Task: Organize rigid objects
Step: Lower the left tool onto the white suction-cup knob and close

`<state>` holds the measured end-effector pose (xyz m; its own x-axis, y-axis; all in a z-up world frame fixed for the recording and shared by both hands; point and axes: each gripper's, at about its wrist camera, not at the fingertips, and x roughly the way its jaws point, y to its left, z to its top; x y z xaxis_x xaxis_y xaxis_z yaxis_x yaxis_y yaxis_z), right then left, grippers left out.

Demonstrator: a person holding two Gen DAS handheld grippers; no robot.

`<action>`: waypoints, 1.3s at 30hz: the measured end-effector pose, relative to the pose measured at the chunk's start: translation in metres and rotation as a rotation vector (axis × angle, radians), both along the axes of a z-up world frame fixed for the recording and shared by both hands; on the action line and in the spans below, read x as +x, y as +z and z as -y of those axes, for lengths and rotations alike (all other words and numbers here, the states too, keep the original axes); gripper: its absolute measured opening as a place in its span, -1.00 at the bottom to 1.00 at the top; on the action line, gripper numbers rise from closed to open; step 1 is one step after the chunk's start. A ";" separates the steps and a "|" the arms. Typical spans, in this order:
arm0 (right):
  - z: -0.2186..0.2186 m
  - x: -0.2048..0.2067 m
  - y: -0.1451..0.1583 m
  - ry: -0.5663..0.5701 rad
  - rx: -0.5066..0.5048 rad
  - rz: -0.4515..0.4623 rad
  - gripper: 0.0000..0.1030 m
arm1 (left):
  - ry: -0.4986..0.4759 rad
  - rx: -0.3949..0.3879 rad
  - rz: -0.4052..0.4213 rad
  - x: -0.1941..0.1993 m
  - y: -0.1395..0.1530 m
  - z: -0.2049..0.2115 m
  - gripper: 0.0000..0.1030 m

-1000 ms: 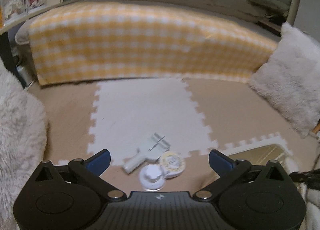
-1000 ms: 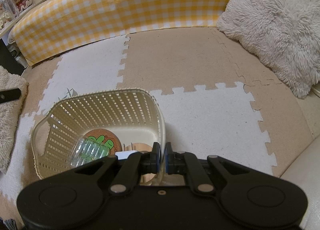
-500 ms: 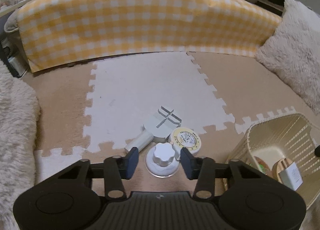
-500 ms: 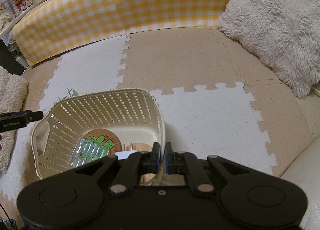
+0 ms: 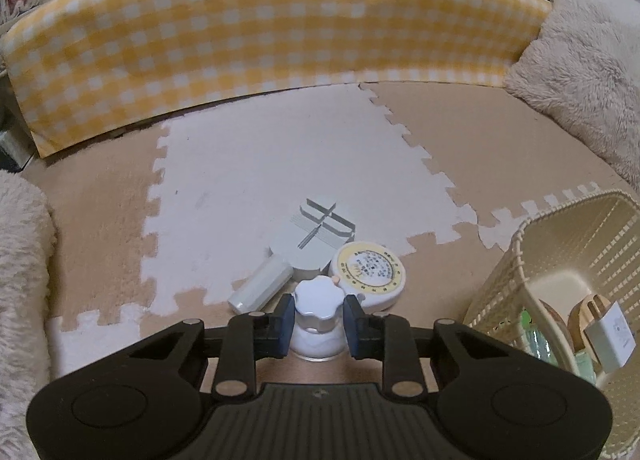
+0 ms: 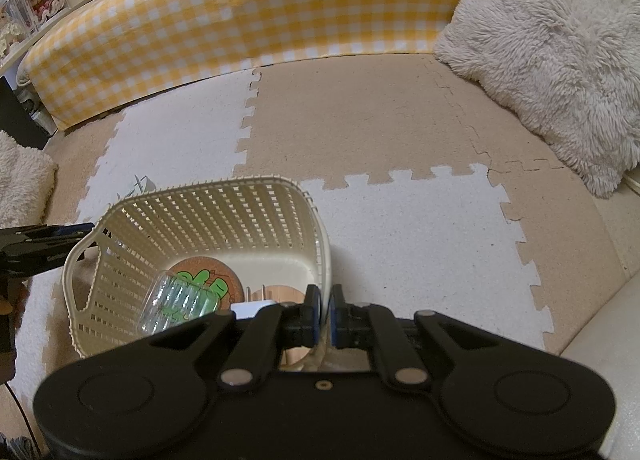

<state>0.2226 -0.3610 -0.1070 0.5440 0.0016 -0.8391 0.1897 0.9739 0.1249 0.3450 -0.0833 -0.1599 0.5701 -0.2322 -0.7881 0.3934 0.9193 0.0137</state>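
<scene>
Left wrist view is showing the small white jar (image 5: 319, 320) with a scalloped white lid, standing upright on the tan foam mat (image 5: 460, 132), just in front of the round yellow-rimmed tin (image 5: 370, 274) and the grey-white handled tool (image 5: 296, 256). The left gripper (image 5: 318, 320) has just been closing, and its blue pads are now pressing on either side of the lid, so the jar is being held by its cap.

Handling, as a judgement: the jar is looking small, light and stiff, with a clear glass-like base, so it may be breakable if dropped. The lobed lid is giving the pads something to bite on, but a loose cap could part from the body on lifting; taking hold lower, on the body, would be safer if the cap gives. The tin is touching or nearly touching the jar, so it may be getting nudged on the way up.

The cream lattice basket (image 5: 568, 260) is sitting close by on the right, already holding a white plug adapter (image 5: 610, 340) and a cork coaster (image 6: 208, 280). In the right wrist view, the right gripper (image 6: 323, 314) is pinching the basket's near rim, jaws narrow, steadying it.
</scene>
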 end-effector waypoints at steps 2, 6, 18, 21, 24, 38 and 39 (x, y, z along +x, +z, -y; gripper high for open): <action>0.000 0.000 0.000 0.000 0.000 0.000 -0.89 | 0.004 -0.006 0.002 0.001 -0.001 -0.001 -0.44; 0.000 0.000 0.000 0.000 -0.002 -0.001 -0.89 | 0.012 -0.012 0.001 0.002 -0.005 -0.002 -0.41; -0.001 0.000 0.000 -0.002 0.003 0.002 -0.89 | 0.048 -0.061 0.016 0.003 0.010 -0.006 -0.44; -0.001 0.000 0.000 -0.001 0.003 0.003 -0.89 | 0.051 -0.087 0.025 0.000 0.024 -0.006 -0.45; -0.001 -0.001 0.000 -0.001 0.002 0.002 -0.89 | 0.052 -0.114 0.039 -0.005 0.039 -0.005 -0.45; -0.001 0.000 0.000 -0.001 0.003 0.002 -0.89 | -0.041 -0.275 0.123 -0.045 0.106 0.024 -0.45; -0.001 0.000 0.000 -0.001 0.002 0.002 -0.89 | -0.059 -0.289 0.119 -0.048 0.107 0.029 -0.45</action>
